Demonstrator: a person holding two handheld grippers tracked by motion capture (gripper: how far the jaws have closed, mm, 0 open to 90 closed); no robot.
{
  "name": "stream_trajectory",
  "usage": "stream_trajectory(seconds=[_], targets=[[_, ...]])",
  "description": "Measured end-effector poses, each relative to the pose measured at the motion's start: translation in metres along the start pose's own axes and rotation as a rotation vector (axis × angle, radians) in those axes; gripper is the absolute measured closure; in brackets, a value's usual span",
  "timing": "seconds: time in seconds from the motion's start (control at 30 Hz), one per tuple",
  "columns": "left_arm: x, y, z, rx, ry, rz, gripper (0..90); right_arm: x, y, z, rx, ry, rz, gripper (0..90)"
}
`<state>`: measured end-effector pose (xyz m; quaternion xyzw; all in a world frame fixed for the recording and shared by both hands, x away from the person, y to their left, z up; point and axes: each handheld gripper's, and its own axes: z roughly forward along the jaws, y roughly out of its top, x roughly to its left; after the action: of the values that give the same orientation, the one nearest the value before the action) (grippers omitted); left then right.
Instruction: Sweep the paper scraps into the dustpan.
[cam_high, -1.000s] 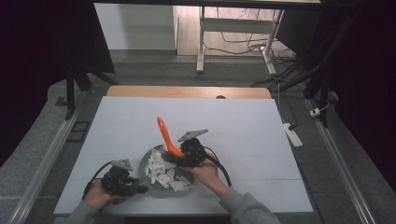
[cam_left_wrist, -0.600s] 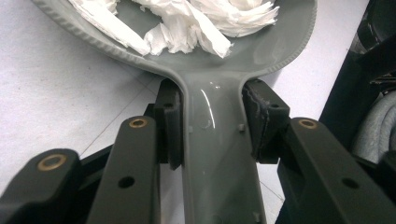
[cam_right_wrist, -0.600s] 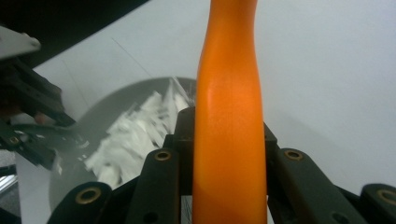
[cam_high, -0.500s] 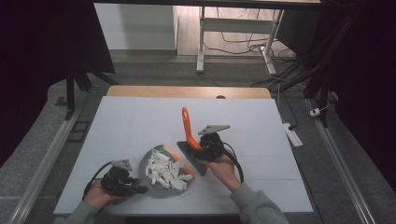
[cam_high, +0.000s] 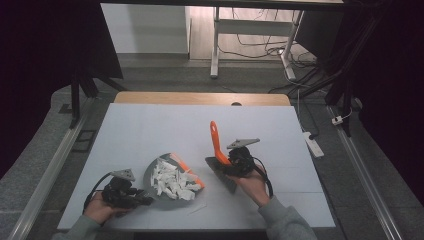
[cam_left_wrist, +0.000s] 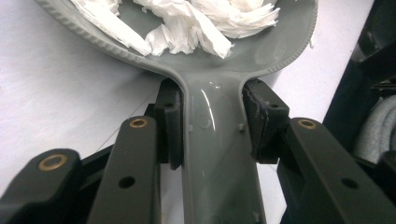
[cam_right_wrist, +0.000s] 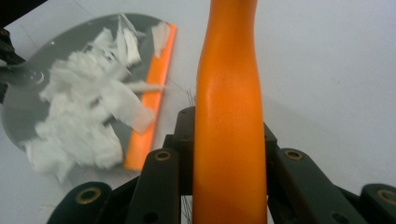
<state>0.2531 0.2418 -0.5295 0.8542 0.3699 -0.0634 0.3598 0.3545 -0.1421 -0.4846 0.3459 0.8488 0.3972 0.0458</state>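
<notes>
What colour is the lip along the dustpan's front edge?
Orange; the dustpan is otherwise grey. Its lip shows best in the right gripper view.

The left claw (cam_high: 142, 199) lies low and level, its jaws clamped from both sides on a flat grey handle (cam_left_wrist: 219, 154), with the left hand (cam_high: 100, 207) wrapped around its body behind. The right claw (cam_high: 222, 162) is apart to the right, jaws closed tight on an orange handle (cam_right_wrist: 229, 116) that rises ahead of it; the right hand (cam_high: 255, 185) grips from behind.
</notes>
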Motion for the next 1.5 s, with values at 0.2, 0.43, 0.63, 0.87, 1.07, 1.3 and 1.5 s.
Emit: stream_trajectory(seconds=[0.2,0.43,0.63,0.87,1.07,1.3,1.5], targets=[[0.003,-0.019,-0.020,-0.004,0.010,0.042,61.1,0.000,-0.009,-0.004,0.008,-0.002,0.009,71.5],[0.002,-0.053,-0.050,-0.010,0.011,0.052,61.1,0.010,-0.017,-0.005,0.023,-0.005,0.016,71.5],[-0.008,-0.059,-0.048,0.070,-0.037,0.128,61.2,0.017,-0.018,-0.003,0.026,-0.007,0.027,71.5],[-0.018,-0.059,-0.046,0.132,-0.065,0.171,61.2,0.024,-0.018,0.005,0.060,-0.017,0.038,71.6],[-0.025,-0.056,-0.041,0.140,-0.074,0.163,61.1,0.037,-0.015,0.013,0.073,0.006,0.026,71.6],[-0.031,-0.055,-0.031,0.125,-0.080,0.139,61.2,0.067,-0.012,0.032,0.086,0.064,-0.002,71.6],[-0.032,-0.054,-0.027,0.120,-0.080,0.128,61.2,0.094,-0.006,0.049,0.092,0.119,-0.030,71.6]])
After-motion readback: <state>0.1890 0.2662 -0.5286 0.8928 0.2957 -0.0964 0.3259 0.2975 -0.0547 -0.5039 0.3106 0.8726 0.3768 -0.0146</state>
